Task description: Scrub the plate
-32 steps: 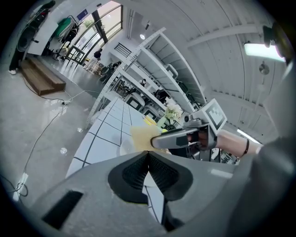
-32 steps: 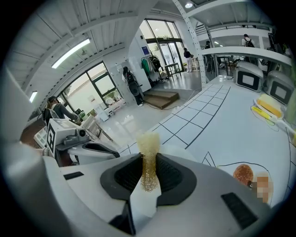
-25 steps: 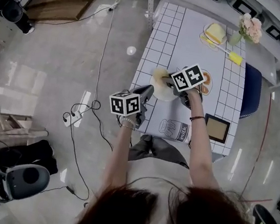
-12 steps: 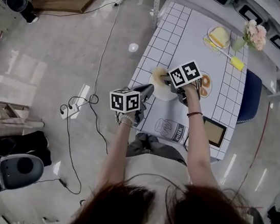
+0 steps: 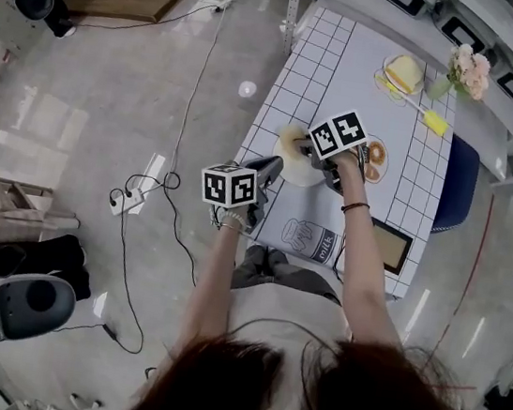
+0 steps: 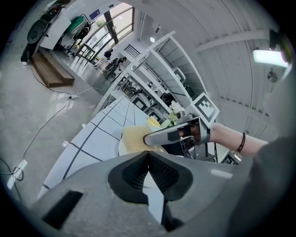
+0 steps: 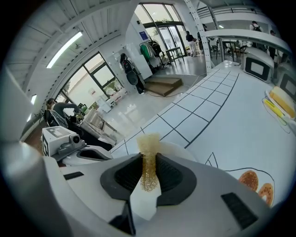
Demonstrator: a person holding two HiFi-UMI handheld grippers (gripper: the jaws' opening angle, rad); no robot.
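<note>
Pinching plate (image 5: 292,168) rim, left tongs (image 6: 148,153), right tongs (image 7: 149,163) squeezing sponge (image 7: 149,144)

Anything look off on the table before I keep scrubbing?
Nothing stands out. The plate sits on the table near its edge. The left gripper is clamped on the plate's rim, and the right gripper pinches the yellow scrub pad over it. No spill or damage shows.

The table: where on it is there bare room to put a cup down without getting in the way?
The far left stretch of the table, beyond the plate, is bare, as is the patch between the donut print and the yellow brush. It is crowded at the plate, where the left gripper and the right gripper with its scrub pad meet.
</note>
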